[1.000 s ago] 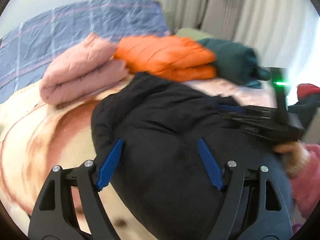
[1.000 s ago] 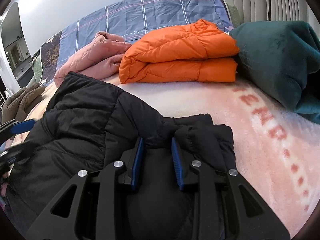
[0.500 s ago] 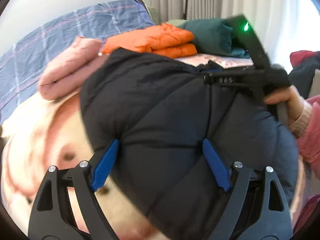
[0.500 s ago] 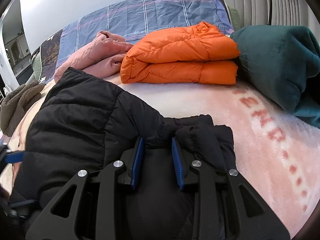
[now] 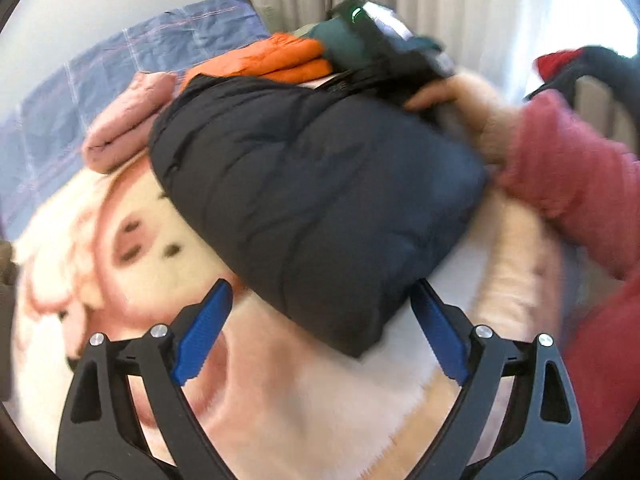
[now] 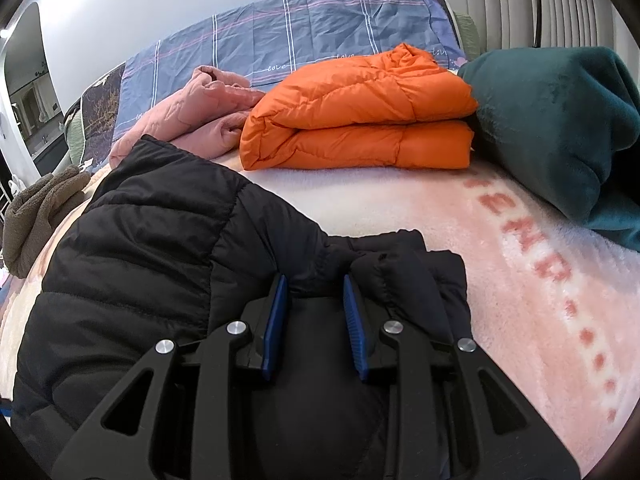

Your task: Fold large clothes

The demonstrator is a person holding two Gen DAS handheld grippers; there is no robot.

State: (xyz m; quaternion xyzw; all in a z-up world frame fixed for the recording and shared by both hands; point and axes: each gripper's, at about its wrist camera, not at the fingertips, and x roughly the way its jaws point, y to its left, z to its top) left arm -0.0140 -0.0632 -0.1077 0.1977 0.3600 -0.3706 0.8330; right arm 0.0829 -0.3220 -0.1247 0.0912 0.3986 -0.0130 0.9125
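A bed fills both views, spread with a fluffy blanket (image 6: 460, 216) in cream and pink; a cartoon face shows on it at centre left of the left wrist view, pink lettering at right of the right wrist view. White wall and pale curtains (image 5: 440, 8) stand behind. At the far end lies a blue checked pillow (image 6: 304, 36), and before it a row: pink garment (image 6: 192, 112), folded orange jacket (image 6: 360, 116), teal bundle (image 6: 560, 120). A brown garment (image 6: 36, 208) sits at the left edge.

The black jacket (image 5: 312, 184) lies folded mid-bed, near the row. The right gripper (image 6: 314, 292) pinches a fold of its fabric at lower centre, held by a hand (image 5: 460, 100) in a pink sleeve (image 5: 572, 184). The left gripper (image 5: 320, 312) has its jaws spreading wide, pads clear of the jacket's near corner, which lies between them.

Bare blanket lies open at lower left of the left wrist view and along the right side of the right wrist view.
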